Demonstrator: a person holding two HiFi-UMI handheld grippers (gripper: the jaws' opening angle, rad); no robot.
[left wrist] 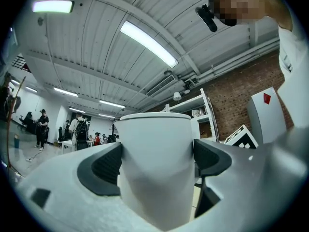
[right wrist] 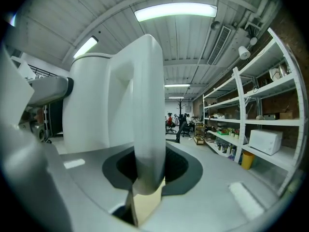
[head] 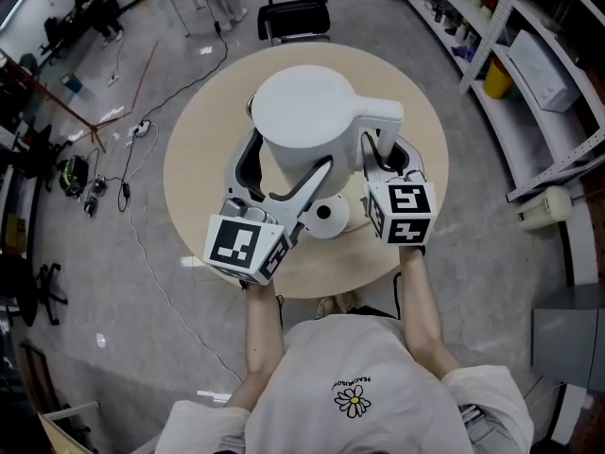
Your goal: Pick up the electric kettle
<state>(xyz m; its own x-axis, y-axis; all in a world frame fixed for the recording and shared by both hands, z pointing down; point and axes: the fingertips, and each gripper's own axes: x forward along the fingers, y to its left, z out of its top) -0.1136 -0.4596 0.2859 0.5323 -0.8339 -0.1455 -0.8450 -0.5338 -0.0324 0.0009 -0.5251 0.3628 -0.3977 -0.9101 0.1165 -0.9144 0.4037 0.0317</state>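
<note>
The white electric kettle (head: 302, 112) hangs above the round beige table (head: 203, 173), held from both sides. My left gripper (head: 284, 173) is shut on the kettle's body (left wrist: 154, 163), its dark pads (left wrist: 104, 168) pressing on either side of the lower wall. My right gripper (head: 386, 154) is shut on the kettle's handle (head: 378, 113). In the right gripper view the handle (right wrist: 147, 120) stands upright between the jaws, with the body (right wrist: 89, 105) to its left. The kettle's round white base (head: 328, 218) lies on the table below, partly hidden by the grippers.
A black chair (head: 295, 12) stands beyond the table's far edge. Metal shelving (head: 529, 55) with goods runs along the right. Cables (head: 142, 126) trail over the grey floor at the left. People stand far off in the room (left wrist: 77, 129).
</note>
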